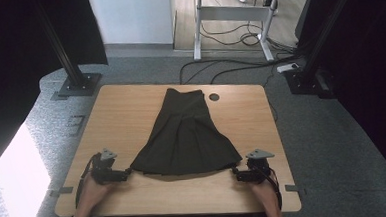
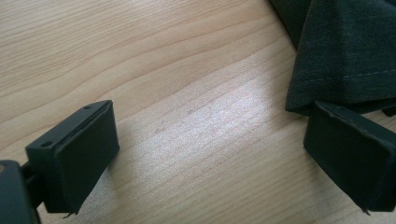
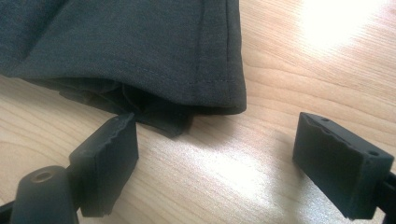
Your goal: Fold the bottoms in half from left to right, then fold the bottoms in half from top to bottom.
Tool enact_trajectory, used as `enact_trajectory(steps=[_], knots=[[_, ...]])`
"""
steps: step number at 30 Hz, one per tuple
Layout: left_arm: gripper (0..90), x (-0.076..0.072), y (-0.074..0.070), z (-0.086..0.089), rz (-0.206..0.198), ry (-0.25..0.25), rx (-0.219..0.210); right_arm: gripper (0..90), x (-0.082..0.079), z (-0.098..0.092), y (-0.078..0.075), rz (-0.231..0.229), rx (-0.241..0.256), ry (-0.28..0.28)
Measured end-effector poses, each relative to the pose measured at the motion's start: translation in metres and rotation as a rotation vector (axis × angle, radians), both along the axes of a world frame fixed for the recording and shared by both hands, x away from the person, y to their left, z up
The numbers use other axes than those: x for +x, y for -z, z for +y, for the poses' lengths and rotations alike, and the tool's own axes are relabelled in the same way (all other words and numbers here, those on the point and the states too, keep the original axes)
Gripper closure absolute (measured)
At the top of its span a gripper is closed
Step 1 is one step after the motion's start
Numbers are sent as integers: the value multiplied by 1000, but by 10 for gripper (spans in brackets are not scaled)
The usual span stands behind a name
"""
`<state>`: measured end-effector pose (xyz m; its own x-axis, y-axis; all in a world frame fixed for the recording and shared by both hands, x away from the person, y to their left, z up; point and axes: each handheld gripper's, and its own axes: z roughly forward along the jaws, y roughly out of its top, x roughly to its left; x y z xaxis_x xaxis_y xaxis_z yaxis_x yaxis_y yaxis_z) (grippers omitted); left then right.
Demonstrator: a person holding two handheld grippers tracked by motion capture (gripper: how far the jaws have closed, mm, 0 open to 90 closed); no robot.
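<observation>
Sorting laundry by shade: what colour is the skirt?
Dark charcoal grey, plain; the skirt shows best in the right gripper view.

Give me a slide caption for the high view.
Both open grippers, left gripper and right gripper, flank a dark skirt's hem on a wooden table.

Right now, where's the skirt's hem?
In the high view, the skirt's hem lies along the table's near side, between the left gripper and right gripper.

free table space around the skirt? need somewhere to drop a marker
Bare wood on the table left of the skirt, up to the far-left corner, and right of it, past the round grommet hole to the right edge. A bare strip runs along the near edge between the grippers. Crowded: hem corners, where the open left gripper and right gripper sit.
</observation>
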<state>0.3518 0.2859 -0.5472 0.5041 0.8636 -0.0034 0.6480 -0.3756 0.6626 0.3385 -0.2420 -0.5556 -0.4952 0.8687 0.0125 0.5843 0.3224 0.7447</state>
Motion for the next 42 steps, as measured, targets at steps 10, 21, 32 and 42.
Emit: enact_trajectory(steps=[10,21,32,42], knots=[[10,-1,-3,3,28,3,6,134,-1,-1,-5,20,14,28],[0,-2,-46,-29,-72,66,-9,135,7,2,-37,-6,61,-35],[0,14,-72,-85,-96,166,-63,136,55,29,-50,19,40,-80],[0,36,-45,-121,-32,144,17,137,93,47,-39,48,-2,-75]])
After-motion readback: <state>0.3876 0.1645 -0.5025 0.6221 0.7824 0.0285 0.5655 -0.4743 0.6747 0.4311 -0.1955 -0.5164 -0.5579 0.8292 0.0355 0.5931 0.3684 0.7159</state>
